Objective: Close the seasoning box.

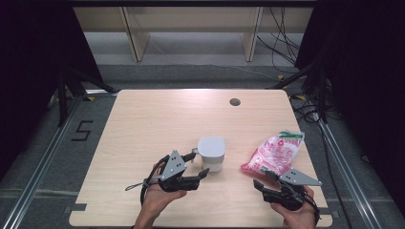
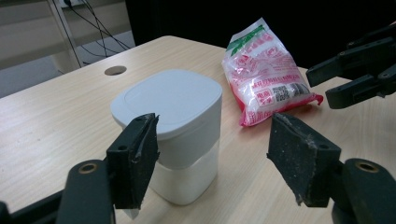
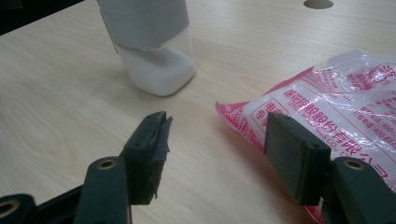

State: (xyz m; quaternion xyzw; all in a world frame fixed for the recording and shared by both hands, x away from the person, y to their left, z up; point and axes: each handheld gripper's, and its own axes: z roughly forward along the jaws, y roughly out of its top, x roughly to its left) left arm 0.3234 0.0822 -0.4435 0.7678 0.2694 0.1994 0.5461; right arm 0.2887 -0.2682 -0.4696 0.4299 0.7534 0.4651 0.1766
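Pink and white, the sealed bag (image 1: 272, 154) is lying on the table (image 1: 143, 124) just in front of your right gripper (image 1: 265, 183); its near corner is sitting beside the right-hand jaw in the right gripper view, not between the two jaws. Those jaws are standing wide apart and are holding nothing; I judge that you are needing a small shift toward the bag's side before closing. The bag's long axis is running away from you and to the right, so the near short end is the part closest to the pads. Your left gripper (image 1: 199, 164) is also gaping, with nothing pressed; one jaw is standing in front of the white-lidded container (image 2: 175, 130), the other well to its side; this hand is farther from the bag.
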